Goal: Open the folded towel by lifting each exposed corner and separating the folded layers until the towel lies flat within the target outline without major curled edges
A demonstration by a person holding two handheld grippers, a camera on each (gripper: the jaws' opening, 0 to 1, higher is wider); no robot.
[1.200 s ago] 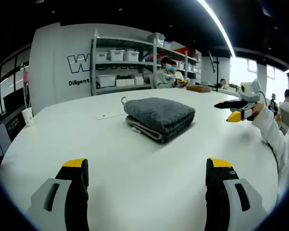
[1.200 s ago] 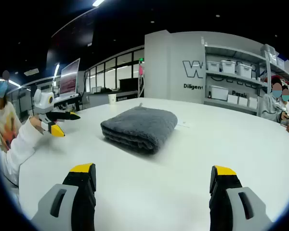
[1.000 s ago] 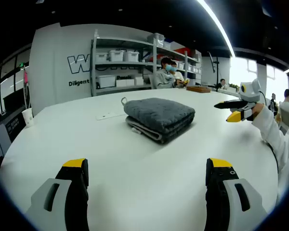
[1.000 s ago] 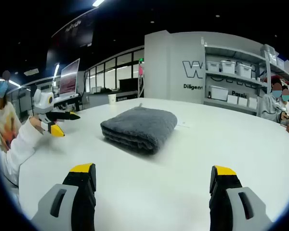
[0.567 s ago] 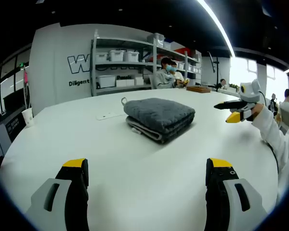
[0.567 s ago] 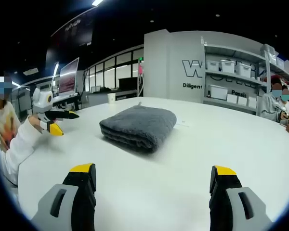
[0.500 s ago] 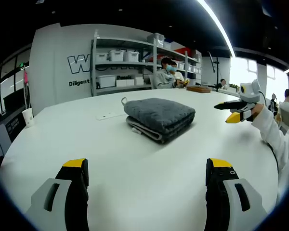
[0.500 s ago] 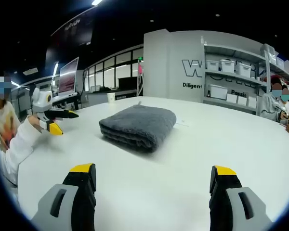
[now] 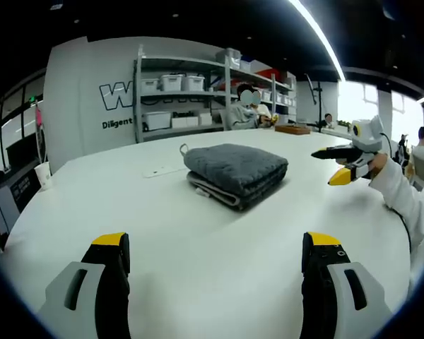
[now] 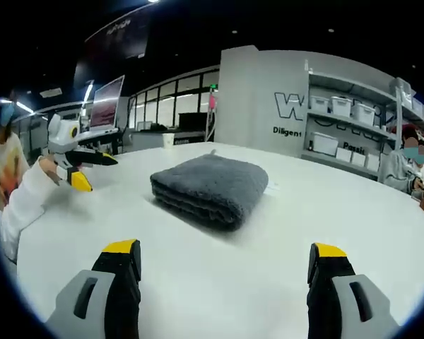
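A thick grey towel (image 9: 235, 170) lies folded in several layers on the white round table (image 9: 162, 226), with a small hanging loop at its far left corner. The right gripper view sees the same towel (image 10: 210, 188) from the other side. My left gripper (image 9: 215, 265) hovers low over the table well short of the towel, jaws wide apart and nothing between them. My right gripper (image 10: 222, 272) is likewise open and short of the towel. Each view also catches the other gripper held in a white-sleeved hand: the right one (image 9: 339, 166) and the left one (image 10: 85, 168).
A small white card (image 9: 155, 170) lies on the table beside the towel. A paper cup (image 9: 42, 171) stands near the far left edge. Metal shelving with white bins (image 9: 177, 92) lines the back wall, where a seated person (image 9: 244, 113) is.
Both views have shifted slightly: the right gripper's camera has moved a little, so the towel sits somewhat larger and further right. The towel itself has not moved.
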